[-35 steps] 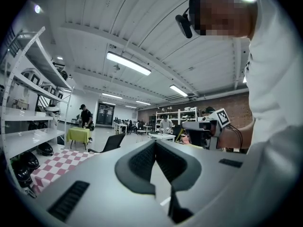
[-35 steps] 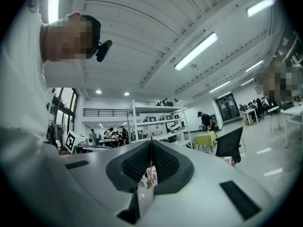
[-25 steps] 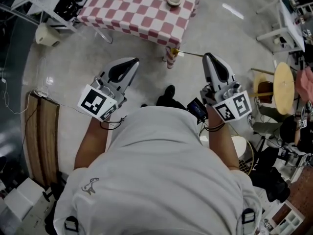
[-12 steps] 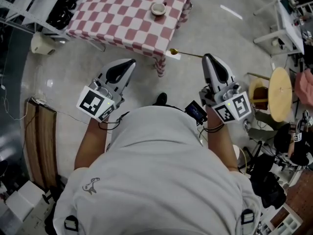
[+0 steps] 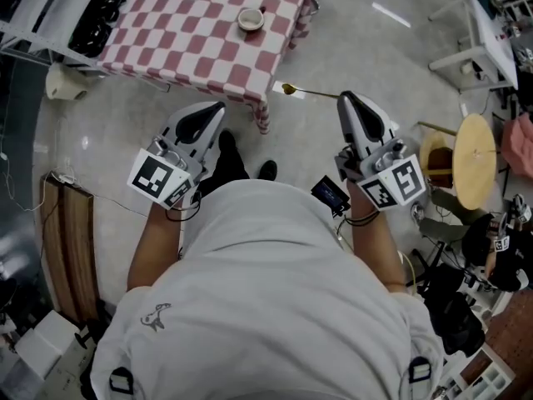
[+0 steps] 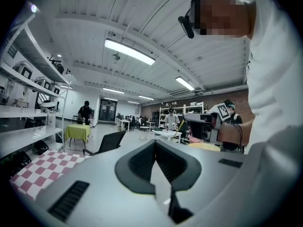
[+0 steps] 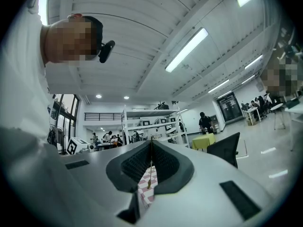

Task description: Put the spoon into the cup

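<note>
Your right gripper (image 5: 343, 97) has its jaws pinched on the very end of the handle of the spoon (image 5: 311, 92). Nearly the whole spoon sticks out beyond the tips, pointing left and a little far. Its bowl hangs over the floor just to the right of the near right corner of the table (image 5: 179, 36), and you cannot tell whether it overlaps the edge. The spoon is thin and brass-coloured, with a straight, wire-like handle and a small oval bowl. In the right gripper view the handle shows as a fine line running between the dark ribbed pads (image 7: 137, 162), with the bowl seen against the red-and-white checked cloth. The cup (image 5: 250, 19), small, round and pale, stands on that cloth toward the table's far right, well apart from the spoon's bowl. Your left gripper (image 5: 218, 107) has its jaws pressed together with nothing between them, and is held over the floor just near the table's near edge.
</note>
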{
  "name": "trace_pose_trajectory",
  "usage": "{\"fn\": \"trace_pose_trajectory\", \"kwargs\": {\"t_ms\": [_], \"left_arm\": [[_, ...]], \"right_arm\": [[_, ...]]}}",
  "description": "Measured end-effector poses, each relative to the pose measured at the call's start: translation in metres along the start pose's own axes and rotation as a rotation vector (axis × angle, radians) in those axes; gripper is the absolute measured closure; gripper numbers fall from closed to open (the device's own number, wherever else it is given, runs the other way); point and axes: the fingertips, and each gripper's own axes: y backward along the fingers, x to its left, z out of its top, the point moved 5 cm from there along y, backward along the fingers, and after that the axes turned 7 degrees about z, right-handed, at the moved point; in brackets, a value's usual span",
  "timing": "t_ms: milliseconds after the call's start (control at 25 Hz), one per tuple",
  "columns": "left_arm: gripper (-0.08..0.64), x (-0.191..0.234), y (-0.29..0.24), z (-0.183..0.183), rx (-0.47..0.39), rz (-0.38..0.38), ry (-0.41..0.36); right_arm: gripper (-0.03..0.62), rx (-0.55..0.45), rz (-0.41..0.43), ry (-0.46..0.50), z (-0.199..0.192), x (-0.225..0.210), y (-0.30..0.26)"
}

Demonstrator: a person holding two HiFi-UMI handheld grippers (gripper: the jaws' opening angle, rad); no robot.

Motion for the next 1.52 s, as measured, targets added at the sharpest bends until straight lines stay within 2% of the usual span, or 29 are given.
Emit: {"fn": "trace_pose_trajectory", "kwargs": {"t_ms": [160,480,720,1200,1520], "left_arm": [[0.546,0.016,-0.020,0.011,0.002,-0.023,-0.006],[0.546,0.030,-0.046,0.010,-0.001,-0.074,0.002],[0.546,0.068,-0.062,0.006,0.007,-0.122,0.028],[0.546,0.170,-0.064,0.019,0.030,-0.226,0.008],[0.546,0.208,-0.063,0.020,0.021,-0.241,0.006]], "right_arm": [[0.558,-0.011,-0.018,-0.006,0.007,-0.013,-0.014],[0.558,-0.009,-0.036,-0.018,-0.002,-0.028,-0.031],[0.558,0.002,-0.061,-0.006,-0.006,-0.044,-0.075],[0.558,-0.015,-0.127,0.024,-0.007,-0.048,-0.179],[0.558,0.007,-0.161,0.013,-0.016,-0.050,-0.204]]}}
